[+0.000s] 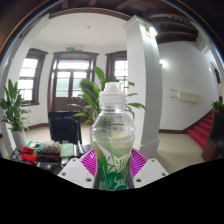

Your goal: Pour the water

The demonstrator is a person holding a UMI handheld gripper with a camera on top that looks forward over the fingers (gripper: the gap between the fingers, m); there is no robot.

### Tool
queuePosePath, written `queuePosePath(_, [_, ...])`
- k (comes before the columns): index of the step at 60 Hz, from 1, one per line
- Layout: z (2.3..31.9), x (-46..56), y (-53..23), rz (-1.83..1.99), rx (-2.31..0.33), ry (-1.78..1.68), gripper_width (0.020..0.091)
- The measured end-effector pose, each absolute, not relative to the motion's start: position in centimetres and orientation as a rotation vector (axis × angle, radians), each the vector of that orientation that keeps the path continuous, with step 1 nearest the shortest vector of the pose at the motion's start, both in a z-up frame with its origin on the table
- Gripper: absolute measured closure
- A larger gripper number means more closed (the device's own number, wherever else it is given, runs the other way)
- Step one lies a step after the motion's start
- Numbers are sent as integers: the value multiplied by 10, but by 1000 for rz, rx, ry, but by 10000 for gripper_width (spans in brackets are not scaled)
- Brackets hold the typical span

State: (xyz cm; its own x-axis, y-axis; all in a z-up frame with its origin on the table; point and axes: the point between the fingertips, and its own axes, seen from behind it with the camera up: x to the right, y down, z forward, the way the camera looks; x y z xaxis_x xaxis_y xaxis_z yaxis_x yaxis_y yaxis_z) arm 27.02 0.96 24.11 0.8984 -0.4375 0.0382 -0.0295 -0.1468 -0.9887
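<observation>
Upright between the fingers of the hand-held gripper (113, 163), a clear plastic water bottle (113, 140) with a white cap and a green label stands clamped, both magenta pads (90, 161) pressed against its lower sides. Behind the bottle rises a leafy green plant (92, 97), its leaves spreading to either side of the cap. To the left of the bottle sits a dark chair (64, 125), and nearer on that side a low table (45, 152) carries red and dark items too small to make out. Farther left of the bottle another potted plant (14, 106) stands by tall windows (72, 75). Just right of the bottle a white pillar (148, 85) runs up to the ceiling. Farther right, beyond the pillar, a wall-mounted air conditioner (185, 96) hangs above a red staircase (202, 133)
</observation>
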Motion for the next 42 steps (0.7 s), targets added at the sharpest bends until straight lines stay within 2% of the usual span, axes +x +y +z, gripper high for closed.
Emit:
queuePosePath(10, [171,328,-2,-402,-1746,445,714])
queuePosePath(28, [93,341,2,-354,-1796,437,702])
queuePosePath(35, [97,339,-2,-310,-1707,472,703])
queuePosePath(42, [97,337,0,-327,-1716,443,671])
